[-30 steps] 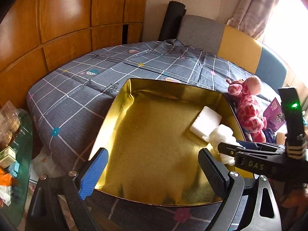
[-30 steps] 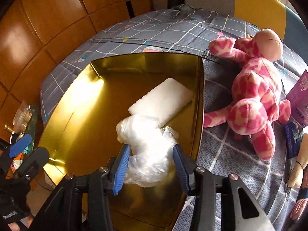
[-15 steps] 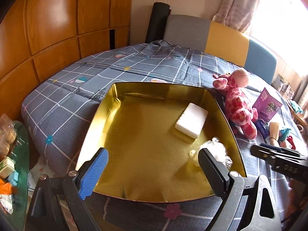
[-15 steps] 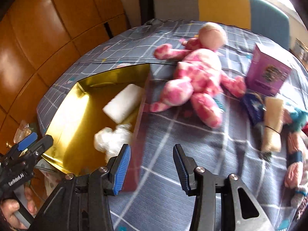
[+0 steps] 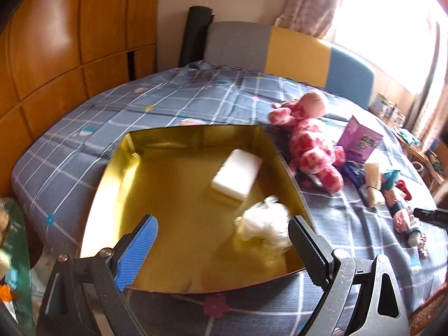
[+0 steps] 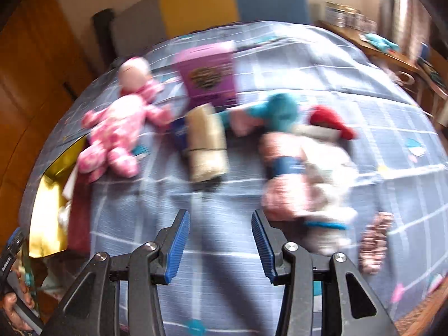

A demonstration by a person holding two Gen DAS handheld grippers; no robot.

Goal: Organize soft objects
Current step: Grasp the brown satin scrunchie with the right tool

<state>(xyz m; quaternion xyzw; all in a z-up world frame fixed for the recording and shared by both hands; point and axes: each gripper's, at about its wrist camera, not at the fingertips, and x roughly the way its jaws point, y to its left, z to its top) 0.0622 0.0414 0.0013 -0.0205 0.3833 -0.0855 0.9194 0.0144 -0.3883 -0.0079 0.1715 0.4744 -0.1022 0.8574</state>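
Left gripper point(image 5: 222, 247) spread wide, nothing pinched, hovering over the near edge of the gold tray point(image 5: 112, 165) on the checked bedspread point(image 5: 173, 103). Inside the tray: white foam block point(image 5: 236, 175) toward the far right, crumpled plastic bag point(image 5: 264, 228) just beside the gripper's right finger, not touching as far as visible. Right gripper point(image 6: 221, 247) jaws parted, empty, over bare bedspread (view heavily blurred). Ahead of it, well apart: pink plush point(image 6: 120, 123) to the left next to the tray corner, beige roll point(image 6: 205, 142) roughly centre, yarn bundle point(image 6: 302, 173) just right of its right finger. Purple box point(image 6: 207, 75) further back.
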